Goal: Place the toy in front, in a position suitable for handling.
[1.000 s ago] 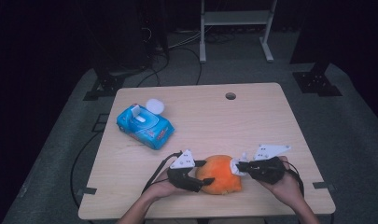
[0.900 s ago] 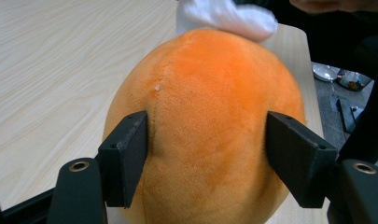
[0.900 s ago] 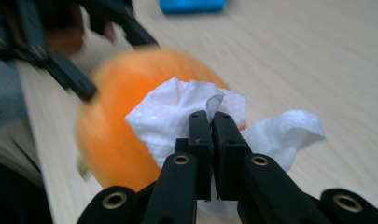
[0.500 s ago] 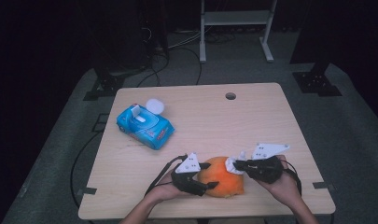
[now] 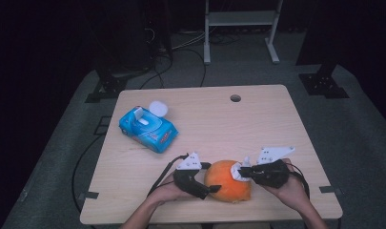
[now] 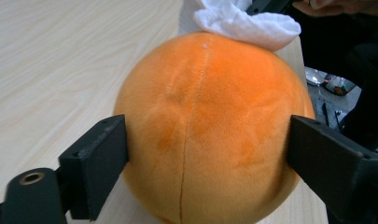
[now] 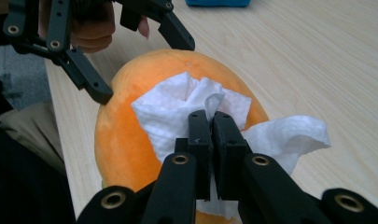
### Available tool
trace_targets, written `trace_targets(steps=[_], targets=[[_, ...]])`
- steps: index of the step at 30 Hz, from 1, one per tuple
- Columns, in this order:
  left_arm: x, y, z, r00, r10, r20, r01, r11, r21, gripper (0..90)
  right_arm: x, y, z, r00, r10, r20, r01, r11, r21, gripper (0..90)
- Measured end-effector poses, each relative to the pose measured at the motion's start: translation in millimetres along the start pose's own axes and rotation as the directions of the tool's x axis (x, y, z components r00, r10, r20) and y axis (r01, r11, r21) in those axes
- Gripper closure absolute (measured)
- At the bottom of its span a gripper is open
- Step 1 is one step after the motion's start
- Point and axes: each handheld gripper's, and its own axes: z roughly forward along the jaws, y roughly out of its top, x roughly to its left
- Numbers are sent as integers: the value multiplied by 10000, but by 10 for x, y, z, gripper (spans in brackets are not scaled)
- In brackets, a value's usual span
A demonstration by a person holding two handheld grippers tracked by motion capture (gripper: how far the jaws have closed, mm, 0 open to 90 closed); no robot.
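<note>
While left gripper (image 5: 206, 183) fingers widened, orange plush (image 5: 227, 180) unmoved, wipe (image 5: 238, 171) pinched

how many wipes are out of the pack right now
1. A single white wipe is pinched in the right gripper and pressed against the orange plush ball. The blue wipe pack sits at the table's left with its lid open; any wipes inside it are hidden.

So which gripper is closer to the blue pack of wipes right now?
Left. The left gripper sits at the orange plush ball's near-left side, on the same side as the wipes pack. The right gripper, clamping a white wipe, is beyond the ball, farther off.
</note>
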Motion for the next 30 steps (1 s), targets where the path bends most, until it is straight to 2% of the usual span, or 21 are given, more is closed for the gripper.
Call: trace_targets(steps=[2,5,7,10,11,12,16,17,19,20,21,23,24,27,29,30], targets=[[-25,7,-11,9995,264,-178,-263,9996,62,249,16,22,4,9999,-72,129,71,10000,52,862],[-82,74,-49,9965,678,-488,-680,9977,-23,387,85,92,-48,9986,-110,511,136,9987,-498,872],[-153,124,-28,9934,951,-640,-961,9953,-132,406,191,180,-48,9981,-388,479,426,9958,-805,872],[-223,164,-20,9868,1403,-811,-1411,9900,-48,417,363,285,39,9953,-903,357,929,9925,-799,870],[-216,162,-35,9867,1394,-841,-1403,9901,-46,419,393,302,65,9925,-1131,467,1161,9909,-682,870],[-202,153,-47,9900,1182,-767,-1200,9926,-185,422,400,306,71,9908,-1216,600,1250,9905,-565,870],[-177,137,-50,9924,1050,-639,-1073,9937,-335,401,247,229,12,9931,-834,827,876,9950,-483,870],[-168,139,-52,9929,1041,-578,-1064,9937,-366,365,197,199,-5,9957,-628,686,661,9967,-467,870],[-145,139,-59,9950,878,-478,-903,9945,-526,279,144,139,-25,9963,-413,756,439,9985,-339,870],[-133,135,-60,9945,873,-572,-904,9944,-548,232,124,118,-30,9975,-256,657,279,9990,-354,870],[-123,124,-55,9952,780,-591,-814,9950,-579,186,109,106,-31,9980,-232,593,255,9990,-380,869],[-110,96,-25,9967,673,-460,-692,9968,-399,168,102,109,-32,9979,-261,591,282,9990,-357,869],[-120,80,-6,9971,664,-369,-678,9970,-385,191,109,118,-31,9979,-268,593,287,9991,-304,869],[-185,74,12,9916,1089,-694,-1109,9935,-263,352,177,159,-28,9945,-560,884,588,9978,-294,867],[-210,104,-1,9908,1097,-789,-1130,9929,-379,387,270,204,-40,9925,-780,939,826,9955,-458,867],[-220,118,1,9908,1093,-803,-1128,9928,-407,392,315,233,-37,9930,-862,807,909,9943,-559,867]])
